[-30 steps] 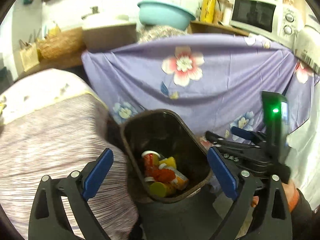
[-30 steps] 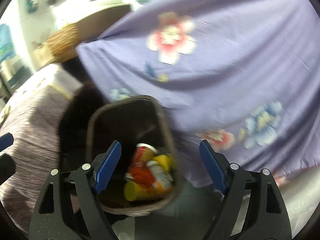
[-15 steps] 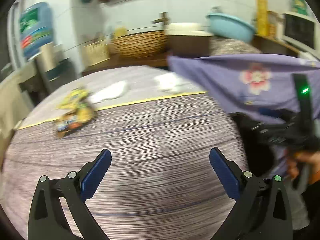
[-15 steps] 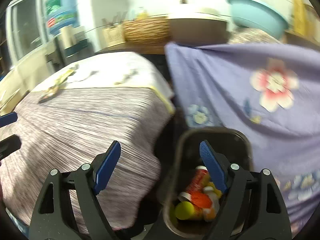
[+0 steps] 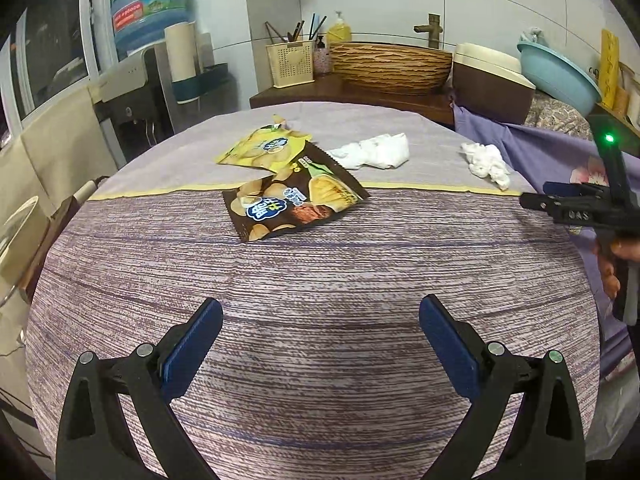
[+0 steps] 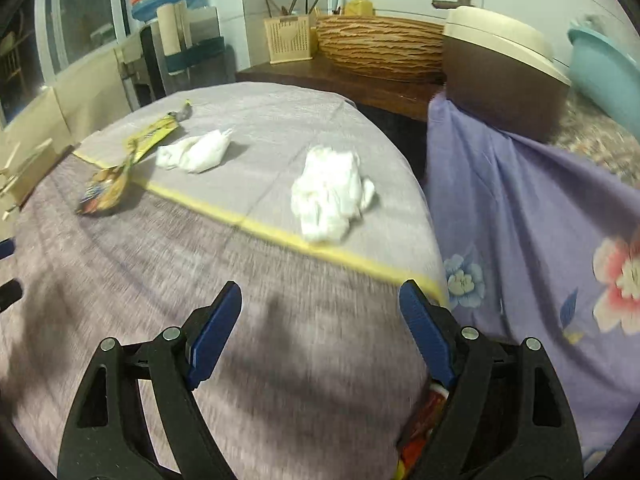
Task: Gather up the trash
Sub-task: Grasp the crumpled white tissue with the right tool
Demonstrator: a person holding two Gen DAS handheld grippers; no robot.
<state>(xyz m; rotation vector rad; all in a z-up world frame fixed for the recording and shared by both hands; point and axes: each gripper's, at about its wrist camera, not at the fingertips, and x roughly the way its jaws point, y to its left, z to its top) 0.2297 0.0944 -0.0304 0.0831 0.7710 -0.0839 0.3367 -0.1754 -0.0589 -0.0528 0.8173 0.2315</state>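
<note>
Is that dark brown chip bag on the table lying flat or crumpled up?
Lying flat. The dark brown chip bag is spread out on the striped purple tablecloth, printed face up, partly overlapped by the yellow chip bag.

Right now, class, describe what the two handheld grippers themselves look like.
Both the left gripper and right gripper have black cut-out plastic arms, silver pivot screws and blue finger pads. Seen side-on, the right gripper carries a black upright with a green light.
</note>
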